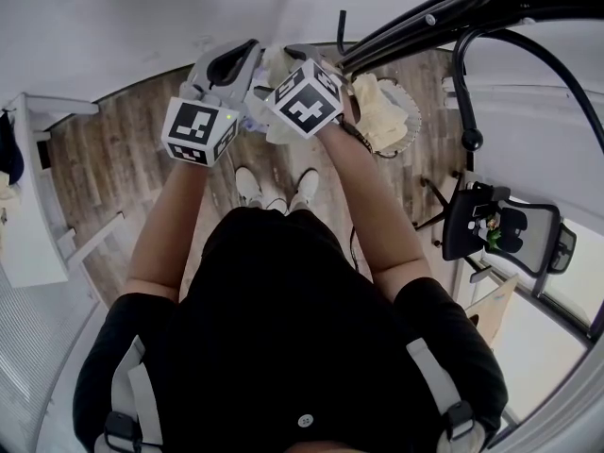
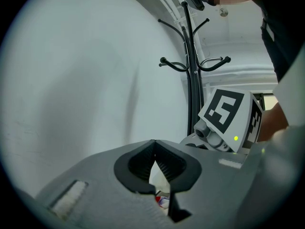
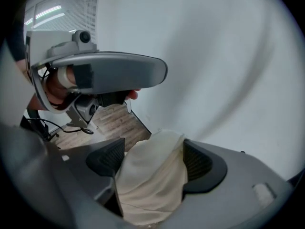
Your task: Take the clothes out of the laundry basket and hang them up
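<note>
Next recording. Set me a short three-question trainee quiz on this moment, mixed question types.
1. True or false: the right gripper has nothing between its jaws.
2. The left gripper, pinching white cloth, faces what? A) coat stand B) ladder C) fridge
3. Fill in: the laundry basket holds ____-coloured clothes.
Key: 1 false, its jaws grip a cream garment. 2 A. 3 cream.
</note>
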`<state>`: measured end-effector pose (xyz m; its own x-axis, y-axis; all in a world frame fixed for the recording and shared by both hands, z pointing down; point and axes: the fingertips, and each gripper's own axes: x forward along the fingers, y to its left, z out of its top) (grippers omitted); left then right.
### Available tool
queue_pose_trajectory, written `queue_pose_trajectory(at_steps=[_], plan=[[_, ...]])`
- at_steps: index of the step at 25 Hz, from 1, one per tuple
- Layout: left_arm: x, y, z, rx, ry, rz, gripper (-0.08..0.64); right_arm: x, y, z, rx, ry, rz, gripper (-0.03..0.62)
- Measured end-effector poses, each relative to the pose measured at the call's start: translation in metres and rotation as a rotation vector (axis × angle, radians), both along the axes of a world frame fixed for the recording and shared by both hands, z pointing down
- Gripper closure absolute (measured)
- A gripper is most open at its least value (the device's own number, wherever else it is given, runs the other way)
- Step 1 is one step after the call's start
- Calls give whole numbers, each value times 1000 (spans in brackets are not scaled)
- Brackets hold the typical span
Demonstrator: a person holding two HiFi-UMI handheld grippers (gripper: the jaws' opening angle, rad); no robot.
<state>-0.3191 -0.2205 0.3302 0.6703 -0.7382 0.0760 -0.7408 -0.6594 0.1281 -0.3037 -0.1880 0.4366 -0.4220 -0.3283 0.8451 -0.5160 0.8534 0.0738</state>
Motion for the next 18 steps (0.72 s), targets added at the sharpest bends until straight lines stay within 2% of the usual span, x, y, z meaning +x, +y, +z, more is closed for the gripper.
queue_pose_trajectory(at_steps=[10,18], plan=[[7,7,9,-11,-36,21,558,6,14,7,-70,52,-51,206],[11,11,23,-38,-58,38,558,0,27,12,-132,88,-178,206]])
